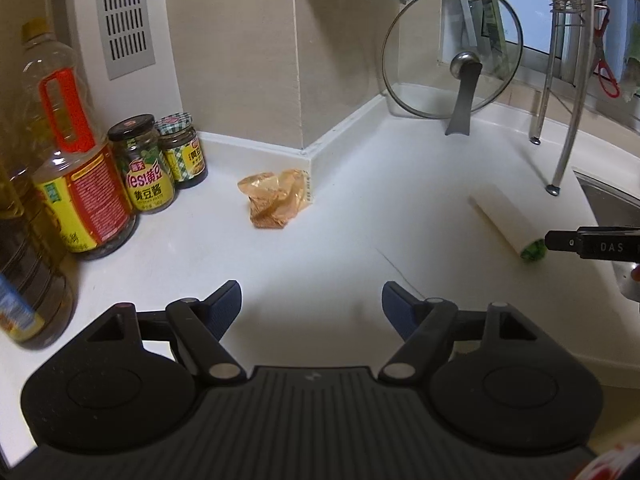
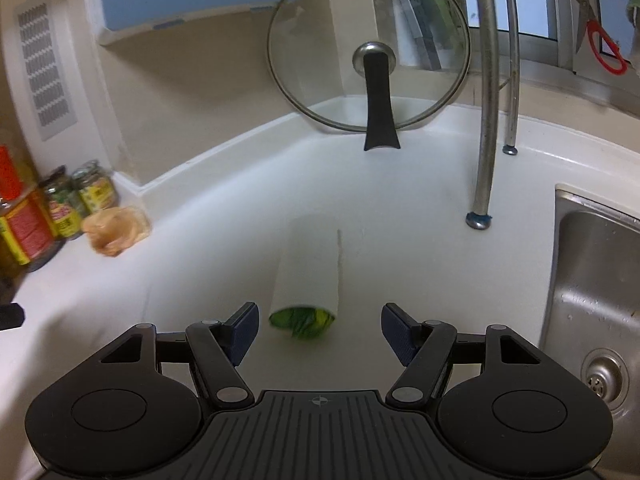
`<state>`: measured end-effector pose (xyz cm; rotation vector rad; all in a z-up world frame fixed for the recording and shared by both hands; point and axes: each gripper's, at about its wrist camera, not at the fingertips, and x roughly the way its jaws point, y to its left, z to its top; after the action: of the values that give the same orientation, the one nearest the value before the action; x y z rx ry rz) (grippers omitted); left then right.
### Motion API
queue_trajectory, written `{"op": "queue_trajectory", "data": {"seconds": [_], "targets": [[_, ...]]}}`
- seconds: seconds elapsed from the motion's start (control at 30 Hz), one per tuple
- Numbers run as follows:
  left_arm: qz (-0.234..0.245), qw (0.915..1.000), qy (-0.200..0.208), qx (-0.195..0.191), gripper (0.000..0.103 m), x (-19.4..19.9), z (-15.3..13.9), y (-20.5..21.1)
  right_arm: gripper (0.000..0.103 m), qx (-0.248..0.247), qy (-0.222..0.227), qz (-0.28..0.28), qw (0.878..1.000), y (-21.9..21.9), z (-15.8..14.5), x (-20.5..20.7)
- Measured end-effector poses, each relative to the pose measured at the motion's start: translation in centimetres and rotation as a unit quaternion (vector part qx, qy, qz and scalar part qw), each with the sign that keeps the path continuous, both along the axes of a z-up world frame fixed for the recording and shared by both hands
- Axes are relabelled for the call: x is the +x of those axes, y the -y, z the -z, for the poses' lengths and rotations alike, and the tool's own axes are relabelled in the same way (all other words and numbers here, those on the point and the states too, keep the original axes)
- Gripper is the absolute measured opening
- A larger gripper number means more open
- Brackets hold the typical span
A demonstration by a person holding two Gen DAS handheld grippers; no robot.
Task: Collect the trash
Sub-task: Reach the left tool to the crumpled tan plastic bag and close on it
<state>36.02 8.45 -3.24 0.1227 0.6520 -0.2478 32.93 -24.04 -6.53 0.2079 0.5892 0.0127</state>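
The right gripper was the nearer of the two to any trash: its blue-padded fingers stood wide apart, with the near end of a white rolled paper tube lying on the countertop just ahead of them and roughly centred in the gap. The tube's long axis ran almost straight away from that gripper, leaning slightly left at the far end, so the jaws faced its sides across its narrow width, and closing on it would probably need only a short advance. It was a smooth, matt cylinder with a seam down its right flank, and crumpled green material filled its open near mouth. The left gripper also had its fingers spread, holding nothing, over bare counter. Its likelier target, a crumpled amber cellophane wrapper, lay well ahead and a little left, tucked against the foot of the tiled wall corner; thin, glossy and creased, it would likely crush and spring under a pinch. Left of the wrapper stood two glass sauce jars and a plastic cooking oil bottle with an orange handle. Farther back a glass pot lid with a black handle leaned upright, beside the steel legs of a dish rack, and a stainless sink lay to the right.
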Motion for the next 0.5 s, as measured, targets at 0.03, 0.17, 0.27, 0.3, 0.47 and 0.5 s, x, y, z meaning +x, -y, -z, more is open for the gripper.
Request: {"op": "queue_trajectory", "data": {"seconds": [0.03, 0.17, 0.27, 0.3, 0.47, 0.5], "targets": [[0.002, 1.0000, 0.002, 0.001, 0.075, 0.6, 0.1, -0.1, 0.068, -0.003, -0.001, 0.002, 1.000, -0.1, 0.1, 0.6], [0.005, 1.0000, 0.004, 0.006, 0.075, 2.9, 0.6, -0.5, 0.068, -0.014, -0.003, 0.009, 1.000, -0.8, 0.5, 2.4], [0.004, 1.0000, 0.006, 0.007, 0.075, 4.3, 0.8, -0.8, 0.068, -0.021, -0.005, 0.012, 1.000, -1.4, 0.9, 3.6], [0.003, 1.0000, 0.006, 0.007, 0.075, 4.7, 0.9, -0.9, 0.068, -0.023, -0.007, 0.012, 1.000, -1.6, 1.0, 4.0], [0.005, 0.9999, 0.004, 0.008, 0.075, 6.2, 1.3, -1.1, 0.066, -0.037, -0.010, 0.013, 0.999, -2.6, 1.7, 5.8], [0.007, 0.9999, 0.005, 0.008, 0.075, 6.4, 1.3, -1.1, 0.065, -0.039, -0.011, 0.013, 0.999, -2.7, 1.9, 6.1]]}}
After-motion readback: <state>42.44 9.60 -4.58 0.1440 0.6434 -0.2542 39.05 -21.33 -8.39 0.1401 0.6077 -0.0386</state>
